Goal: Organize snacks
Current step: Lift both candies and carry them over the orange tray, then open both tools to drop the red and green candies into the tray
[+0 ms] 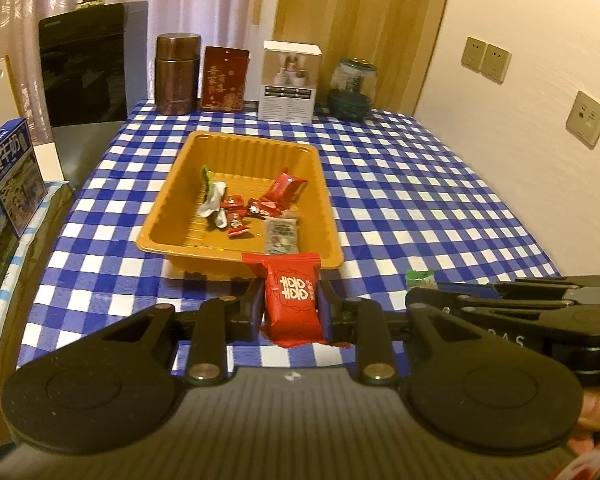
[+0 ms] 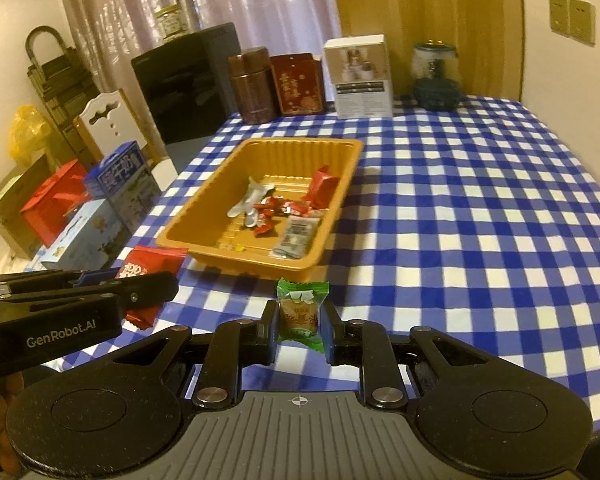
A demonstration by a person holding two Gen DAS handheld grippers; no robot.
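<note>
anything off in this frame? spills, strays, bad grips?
Nothing stands out. The left gripper is shut on the red snack packet and the right gripper on the green snack packet, both squarely between the pads. The other snacks lie loose inside the orange tray; none spilled on the checked tablecloth.

Right claw [image 2: 300, 320] clamping green snack packet [image 2: 301, 312], orange tray [image 2: 204, 236] beyond

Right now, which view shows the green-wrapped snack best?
The right wrist view: the green-wrapped snack sits centred, pinched in the right gripper, label facing the camera. The left wrist view shows only its top edge behind that gripper.
</note>
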